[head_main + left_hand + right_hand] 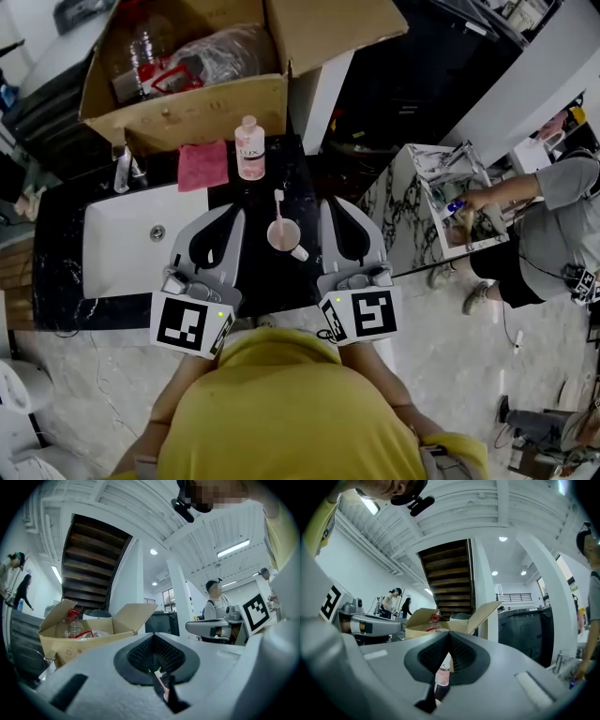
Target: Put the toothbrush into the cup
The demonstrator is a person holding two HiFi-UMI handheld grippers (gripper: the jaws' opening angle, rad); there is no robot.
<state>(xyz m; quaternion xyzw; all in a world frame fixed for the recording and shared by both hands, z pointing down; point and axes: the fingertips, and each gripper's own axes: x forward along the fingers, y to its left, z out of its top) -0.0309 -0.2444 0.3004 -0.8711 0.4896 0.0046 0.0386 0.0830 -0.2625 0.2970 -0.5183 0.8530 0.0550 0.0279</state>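
Note:
A pink cup (284, 236) stands on the black counter (281, 281), with a pink-and-white toothbrush (278, 204) upright inside it. My left gripper (234, 217) hovers just left of the cup and my right gripper (330, 208) just right of it, neither touching it. Both point away from me toward the back of the counter. In the left gripper view the jaws of the left gripper (153, 636) meet with nothing between them. In the right gripper view the right gripper (450, 633) is likewise shut and empty, and a pink bottle (442, 674) shows through the slot below the pads.
A white sink (122, 248) with a faucet (123, 169) lies at the left. A pink cloth (203, 165) and the pink bottle (249, 150) sit behind the cup. An open cardboard box (187, 103) stands at the back. A person (548, 225) is at a marble stand (450, 202) to the right.

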